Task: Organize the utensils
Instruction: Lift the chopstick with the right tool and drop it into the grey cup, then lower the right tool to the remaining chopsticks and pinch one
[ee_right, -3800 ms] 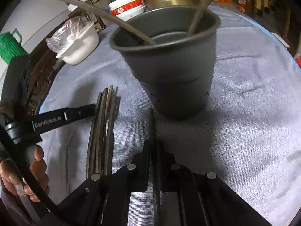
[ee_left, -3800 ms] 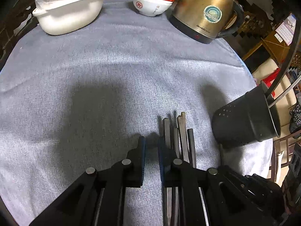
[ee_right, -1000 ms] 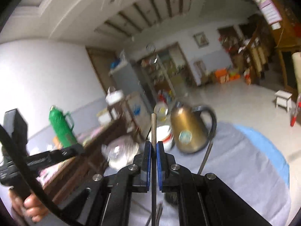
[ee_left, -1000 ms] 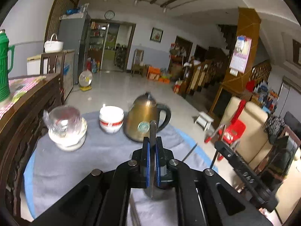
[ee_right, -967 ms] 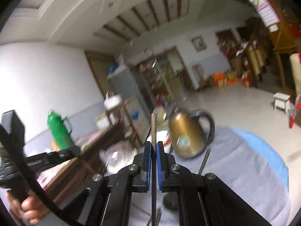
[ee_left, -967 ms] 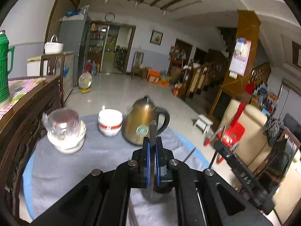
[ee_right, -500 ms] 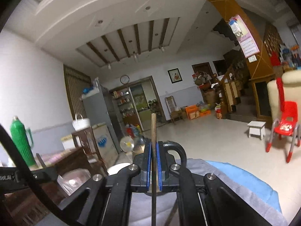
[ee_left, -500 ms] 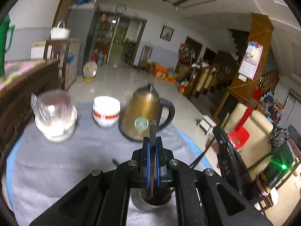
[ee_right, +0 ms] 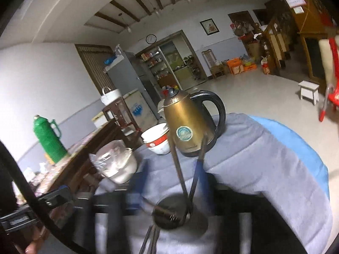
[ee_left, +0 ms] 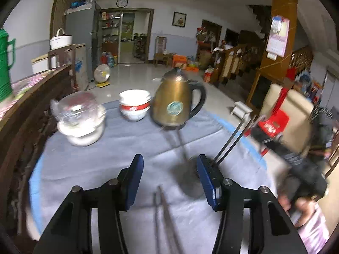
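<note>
My left gripper (ee_left: 169, 158) hovers above the grey cloth with its jaws opening and nothing pressed between the blue pads (ee_left: 135, 182). A blurred chopstick (ee_left: 180, 144) is dropping into the dark cup (ee_left: 190, 182) just ahead of it. Two chopsticks (ee_left: 233, 141) lean out of the cup to the right. Loose chopsticks (ee_left: 163, 211) lie on the cloth below the jaws. My right gripper (ee_right: 169, 169), blurred, is also opening with nothing gripped. In its view the cup (ee_right: 175, 213) holds upright chopsticks (ee_right: 178, 169).
A brass kettle (ee_left: 173, 103), stacked red-and-white bowls (ee_left: 134, 105) and a white dish under plastic wrap (ee_left: 81, 118) stand at the back of the table. A wooden sideboard with a green thermos (ee_right: 48, 139) is on the left. A person's hand (ee_right: 31, 247) holds the other gripper.
Both grippers were shut on an upright chopstick each; both now stand open and the chopsticks have left the jaws toward the cup. Both views have dropped lower over the table.
</note>
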Demonstrator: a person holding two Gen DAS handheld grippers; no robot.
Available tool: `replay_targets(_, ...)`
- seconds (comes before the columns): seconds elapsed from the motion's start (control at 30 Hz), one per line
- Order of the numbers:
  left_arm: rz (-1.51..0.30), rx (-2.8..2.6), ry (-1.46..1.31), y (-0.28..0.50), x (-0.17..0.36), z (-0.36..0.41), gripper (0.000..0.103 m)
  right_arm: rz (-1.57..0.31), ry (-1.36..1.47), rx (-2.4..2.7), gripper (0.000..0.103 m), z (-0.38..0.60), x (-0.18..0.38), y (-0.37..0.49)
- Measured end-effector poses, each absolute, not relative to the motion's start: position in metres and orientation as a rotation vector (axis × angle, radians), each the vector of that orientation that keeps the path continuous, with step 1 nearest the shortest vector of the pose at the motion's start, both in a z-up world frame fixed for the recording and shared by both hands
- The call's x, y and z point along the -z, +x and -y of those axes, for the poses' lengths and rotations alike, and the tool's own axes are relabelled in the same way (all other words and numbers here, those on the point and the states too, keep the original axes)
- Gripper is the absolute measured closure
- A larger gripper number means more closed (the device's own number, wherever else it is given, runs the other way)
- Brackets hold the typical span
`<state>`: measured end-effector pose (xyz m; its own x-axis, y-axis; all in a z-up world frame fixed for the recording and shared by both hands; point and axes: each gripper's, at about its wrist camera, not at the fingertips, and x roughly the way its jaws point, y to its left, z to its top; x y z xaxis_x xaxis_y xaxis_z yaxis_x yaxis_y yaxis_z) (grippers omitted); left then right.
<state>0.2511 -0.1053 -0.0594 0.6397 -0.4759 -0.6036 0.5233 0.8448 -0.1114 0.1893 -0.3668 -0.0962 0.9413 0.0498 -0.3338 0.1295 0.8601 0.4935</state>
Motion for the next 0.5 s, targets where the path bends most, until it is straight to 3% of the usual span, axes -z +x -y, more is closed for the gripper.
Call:
replay_targets(0.07,-0.696,0.538,0.084,0.249,0.072,0.087,0.047,-0.314,0.525,0.044,0.036,0.366,0.1,0.168)
replay_targets(0.13,-0.729,0.504,0.088,0.25,0.085,0.073,0.047,-0.328,0.541,0.017,0.044,0.364,0.105,0.15)
replay_targets(0.2,-0.79,0.464,0.081,0.252,0.107,0.057,0.046,-0.354,0.558,-0.015,0.061,0.357,0.11,0.138)
replay_targets(0.33,-0.908,0.422,0.043,0.257,0.149,0.036,0.047,-0.516,0.513,-0.083,0.067,0.329,0.135,0.139)
replay_targets(0.5,-1.011,0.431,0.007,0.246,0.19,0.026,0.047,-0.738,0.475,-0.144,0.084,0.288,0.19,0.169)
